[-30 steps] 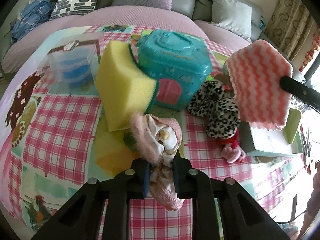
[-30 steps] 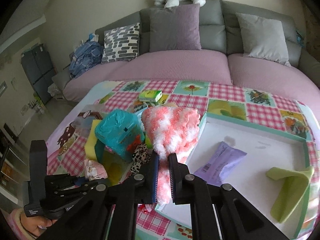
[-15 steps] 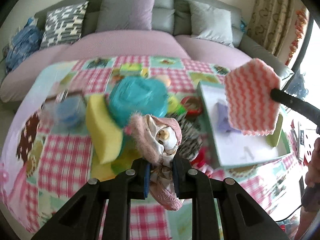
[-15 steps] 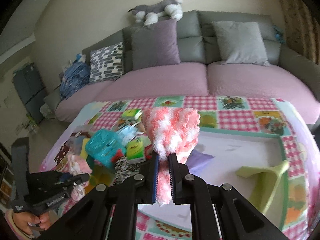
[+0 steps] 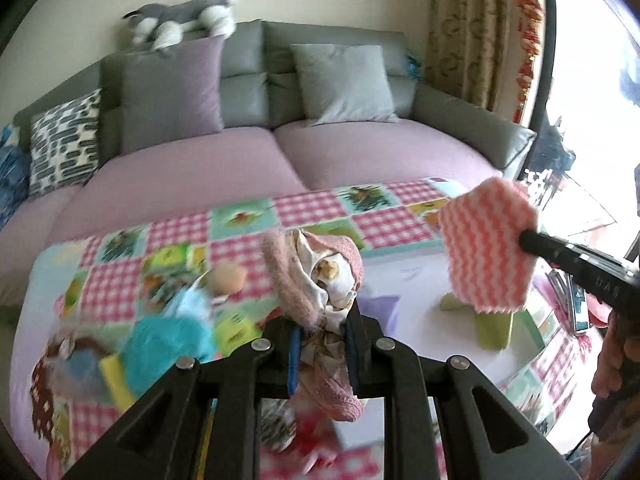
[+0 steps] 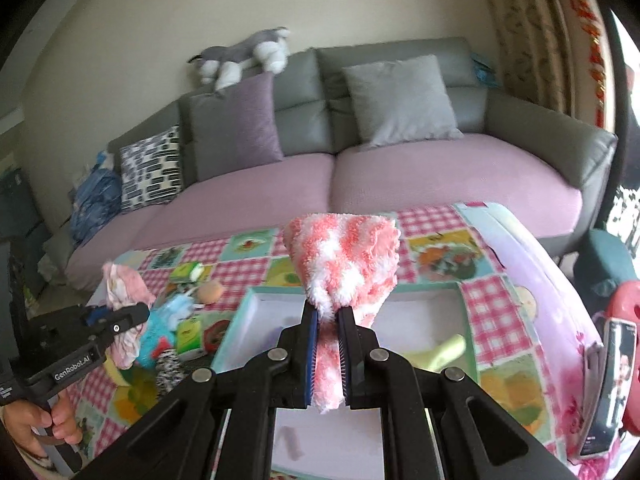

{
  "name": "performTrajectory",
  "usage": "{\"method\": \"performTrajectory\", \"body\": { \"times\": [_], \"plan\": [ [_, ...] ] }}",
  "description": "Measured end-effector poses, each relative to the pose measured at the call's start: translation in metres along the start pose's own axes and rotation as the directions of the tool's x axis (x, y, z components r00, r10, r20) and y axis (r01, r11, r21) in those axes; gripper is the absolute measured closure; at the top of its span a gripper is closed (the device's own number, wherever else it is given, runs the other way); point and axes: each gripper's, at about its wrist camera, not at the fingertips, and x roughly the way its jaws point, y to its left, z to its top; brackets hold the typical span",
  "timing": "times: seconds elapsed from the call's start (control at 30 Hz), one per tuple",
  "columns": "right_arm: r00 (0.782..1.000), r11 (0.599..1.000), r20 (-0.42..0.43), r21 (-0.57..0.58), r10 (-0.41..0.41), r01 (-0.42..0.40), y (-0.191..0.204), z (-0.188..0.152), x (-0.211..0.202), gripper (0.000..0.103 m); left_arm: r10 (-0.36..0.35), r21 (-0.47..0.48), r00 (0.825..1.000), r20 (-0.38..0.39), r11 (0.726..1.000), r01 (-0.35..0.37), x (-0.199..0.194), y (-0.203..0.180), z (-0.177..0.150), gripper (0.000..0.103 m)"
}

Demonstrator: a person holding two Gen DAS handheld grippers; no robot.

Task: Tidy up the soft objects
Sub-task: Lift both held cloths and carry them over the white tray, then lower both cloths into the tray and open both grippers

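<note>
Grippers in both hands hold soft things above the worktop, which is covered with a pink checked patchwork cloth. At the lower centre of the left wrist view, the left gripper is clamped narrowly on a bundle of pink fuzzy socks wrapped around a pale printed fabric; the bundle rises above the jaws and a pink end hangs below them. At the lower centre of the right wrist view, the right gripper is pinched nearly shut on a pink-and-white striped fluffy cloth, which fans out above the jaws. Behind the cloth lies a white tray with a teal rim, holding a light green folded item. At the left of that view a teal plush toy and a peach ball lie among blurred clutter on the worktop. A grey sofa with pink seat cushions fills the background, with a grey-and-white plush dog on its backrest.
</note>
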Motion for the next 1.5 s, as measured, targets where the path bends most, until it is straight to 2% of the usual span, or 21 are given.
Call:
{"method": "performTrajectory", "body": {
  "times": [0.2, 0.33, 0.43, 0.6, 0.8, 1.13, 1.23, 1.43, 1.5],
  "plan": [
    [0.997, 0.996, -0.051, 0.064, -0.065, 0.068, -0.021, -0.003, 0.021, 0.092, -0.031, 0.019, 0.999, -0.023, 0.999, 0.032, 0.047, -0.029, 0.017, 0.084],
    [0.994, 0.992, -0.076, 0.095, -0.075, 0.082, -0.027, -0.003, 0.035, 0.092, -0.068, 0.016, 0.995, -0.067, 0.997, 0.069, 0.073, -0.04, 0.018, 0.084],
    [0.992, 0.99, -0.097, 0.103, -0.087, 0.097, -0.027, -0.006, 0.044, 0.092, -0.051, 0.025, 0.992, -0.117, 0.998, 0.054, 0.096, -0.044, 0.015, 0.084],
    [0.98, 0.987, -0.174, 0.11, -0.094, 0.114, -0.034, -0.018, 0.069, 0.092, -0.053, -0.019, 0.985, -0.166, 0.999, 0.051, 0.126, -0.041, 0.007, 0.084],
    [0.962, 0.985, -0.253, 0.102, -0.106, 0.136, -0.038, -0.037, 0.098, 0.092, -0.035, -0.05, 0.983, -0.179, 0.998, 0.027, 0.148, -0.031, 0.003, 0.084],
    [0.941, 0.983, -0.304, 0.058, -0.147, 0.173, -0.035, -0.052, 0.119, 0.09, -0.04, -0.108, 0.976, -0.215, 0.994, 0.017, 0.169, -0.03, -0.006, 0.083],
    [0.938, 0.983, -0.309, 0.049, -0.156, 0.18, -0.034, -0.051, 0.12, 0.089, -0.047, -0.12, 0.977, -0.208, 0.993, 0.023, 0.165, -0.031, -0.005, 0.081],
    [0.936, 0.981, -0.303, 0.021, -0.179, 0.194, -0.026, -0.045, 0.113, 0.088, -0.033, -0.131, 0.98, -0.197, 0.991, 0.007, 0.154, -0.029, -0.001, 0.058],
    [0.936, 0.981, -0.301, 0.013, -0.182, 0.195, -0.023, -0.042, 0.108, 0.084, -0.032, -0.142, 0.983, -0.181, 0.99, 0.006, 0.146, -0.027, 0.002, 0.049]
  ]
}}
